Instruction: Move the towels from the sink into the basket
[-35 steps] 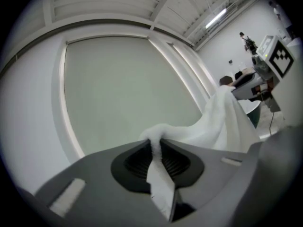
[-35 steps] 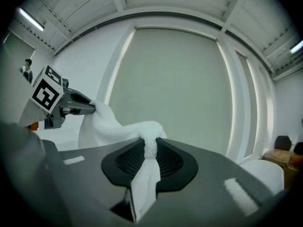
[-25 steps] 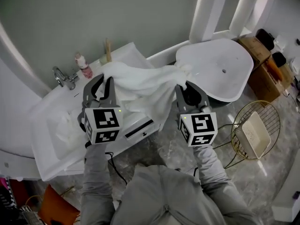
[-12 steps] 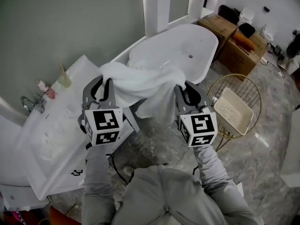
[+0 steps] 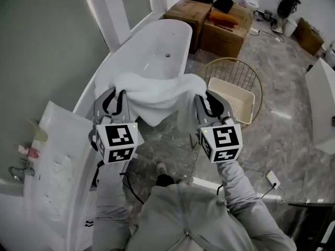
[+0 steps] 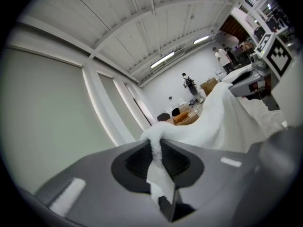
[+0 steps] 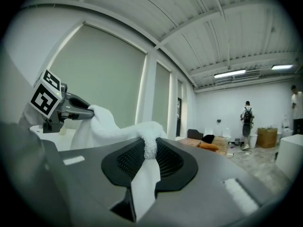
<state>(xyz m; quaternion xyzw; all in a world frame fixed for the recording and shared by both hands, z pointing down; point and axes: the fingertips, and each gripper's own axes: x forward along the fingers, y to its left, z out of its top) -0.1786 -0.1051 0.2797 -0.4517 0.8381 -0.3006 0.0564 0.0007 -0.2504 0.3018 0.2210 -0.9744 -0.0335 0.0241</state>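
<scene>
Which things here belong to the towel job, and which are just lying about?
Job: towel, gripped by the left gripper and right gripper; basket; sink.
Lying about: bathtub; cardboard boxes; bottle.

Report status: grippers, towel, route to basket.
Left gripper shut on towel, right gripper shut on other end. Towel hangs between them. Basket just beyond right gripper, path looks open.

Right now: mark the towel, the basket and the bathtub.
towel [image 5: 157, 93], head view, its sagging middle.
basket [image 5: 233, 102], head view, bare inside bottom.
bathtub [image 5: 159, 38], head view, bare inner wall.
</scene>
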